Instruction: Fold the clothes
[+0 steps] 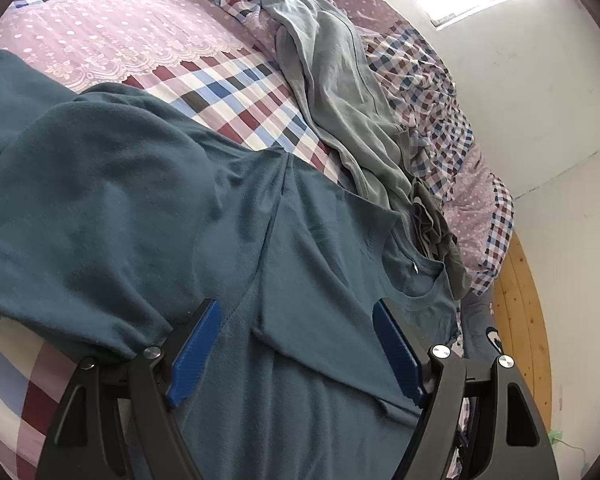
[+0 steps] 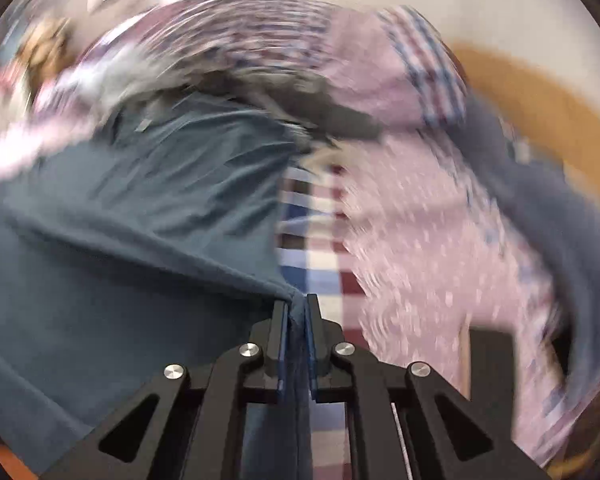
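Step in hand: you appear to be carrying one edge of the teal T-shirt (image 1: 148, 184) across its body to make a fold; this is a judgement from how the cloth lies.
Right claw (image 2: 297, 312): pressed together, pinching a corner or edge of the teal T-shirt (image 2: 132, 216), with cloth bunched between the blue pads.
Left claw (image 1: 296, 312): spread wide, holding nothing, hovering low over the shirt with the fabric showing between its fingers.
Right view: heavily blurred, so you cannot read exactly which edge you are holding.
How to do it well: keep the pinch firm and the cloth taut so the carried edge does not sag or twist.
Left claw's job: bring it down onto the shirt body near the intended fold line to pin the fabric, so the whole garment does not drag across the bed (image 1: 228, 92).
Landing: lay the edge straight along the shirt's length before you release.
Shirt position: it lies on the checked and pink bedcover, neckline (image 1: 416, 276) toward the bed's edge, with a sleeve or side panel already lying over the middle.
Shirt look: soft, matte teal knit, gently wrinkled, with a small pale label inside the collar.
Neighbour: a grey garment (image 1: 340, 96) lies rumpled just beside the shirt; keep your fold from catching it.
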The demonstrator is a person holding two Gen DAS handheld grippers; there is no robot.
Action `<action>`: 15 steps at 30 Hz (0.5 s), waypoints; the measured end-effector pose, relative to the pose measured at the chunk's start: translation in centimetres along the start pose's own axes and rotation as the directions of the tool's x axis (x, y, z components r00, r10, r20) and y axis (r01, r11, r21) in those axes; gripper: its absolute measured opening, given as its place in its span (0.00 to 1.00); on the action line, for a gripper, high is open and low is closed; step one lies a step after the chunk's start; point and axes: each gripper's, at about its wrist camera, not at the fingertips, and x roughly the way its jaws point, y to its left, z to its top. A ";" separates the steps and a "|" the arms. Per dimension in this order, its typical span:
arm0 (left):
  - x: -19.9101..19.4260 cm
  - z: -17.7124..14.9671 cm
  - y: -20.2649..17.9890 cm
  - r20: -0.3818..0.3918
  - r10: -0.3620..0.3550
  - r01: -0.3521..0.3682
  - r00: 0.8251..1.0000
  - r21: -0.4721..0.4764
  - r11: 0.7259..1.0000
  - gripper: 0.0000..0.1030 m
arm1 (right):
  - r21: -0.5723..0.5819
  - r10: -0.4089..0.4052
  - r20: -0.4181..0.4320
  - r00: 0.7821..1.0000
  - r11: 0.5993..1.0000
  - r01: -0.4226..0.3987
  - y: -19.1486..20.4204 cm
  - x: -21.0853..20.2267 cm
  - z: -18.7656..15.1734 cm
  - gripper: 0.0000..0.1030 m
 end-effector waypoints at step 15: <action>0.6 -1.0 -0.8 -0.133 -0.115 0.117 0.984 0.006 0.993 0.79 | 0.229 0.064 -0.050 0.997 0.972 -0.051 -2.6 0.9 -0.8 0.07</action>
